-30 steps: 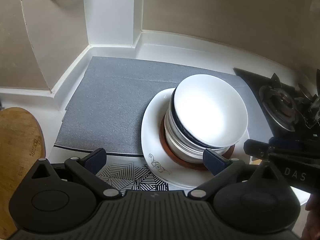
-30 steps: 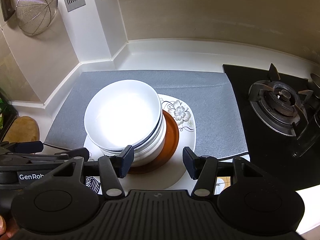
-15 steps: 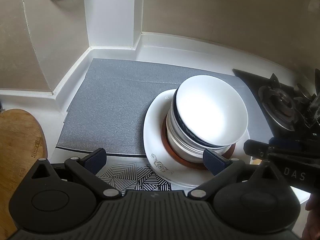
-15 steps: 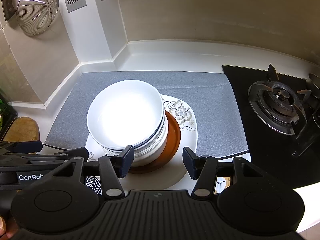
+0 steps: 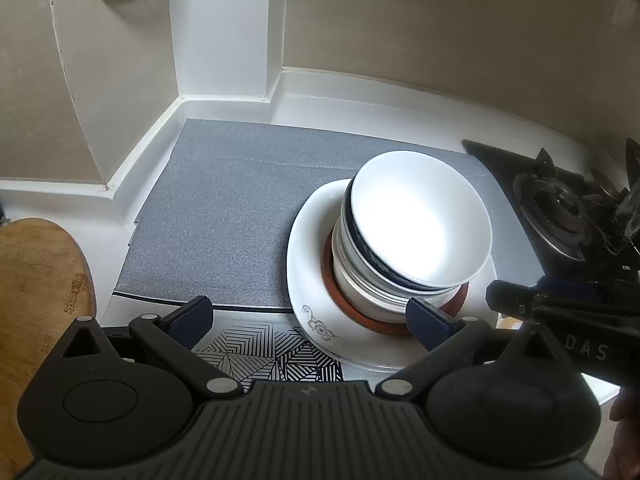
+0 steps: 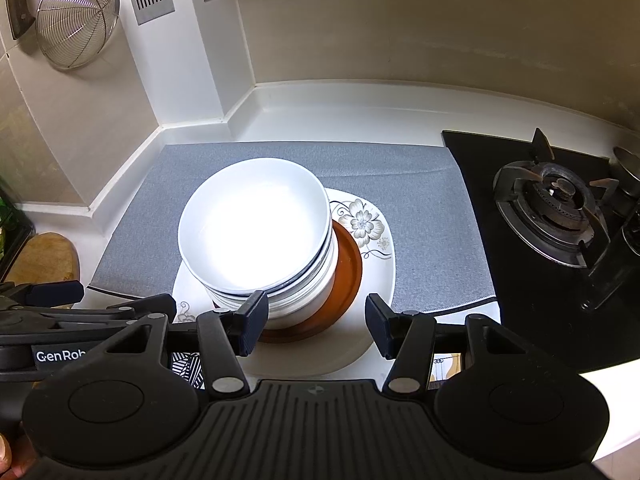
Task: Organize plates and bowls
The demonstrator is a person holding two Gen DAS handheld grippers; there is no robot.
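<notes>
A stack of white bowls sits on a brown plate. That plate lies on a large white flowered plate on the grey mat. My left gripper is open and empty, just in front of the stack on its left side. My right gripper is open and empty, its jaws above the near edge of the plates. Each gripper also shows at the side of the other's view: the right one in the left wrist view, the left one in the right wrist view.
A gas hob lies right of the mat. A wooden board is at the left. A wire strainer hangs on the wall. A black-and-white patterned mat lies under the near plate edge.
Both grippers have drawn back and risen slightly, so the stack looks a little farther off. The dishes have not moved and both grippers stay open.
</notes>
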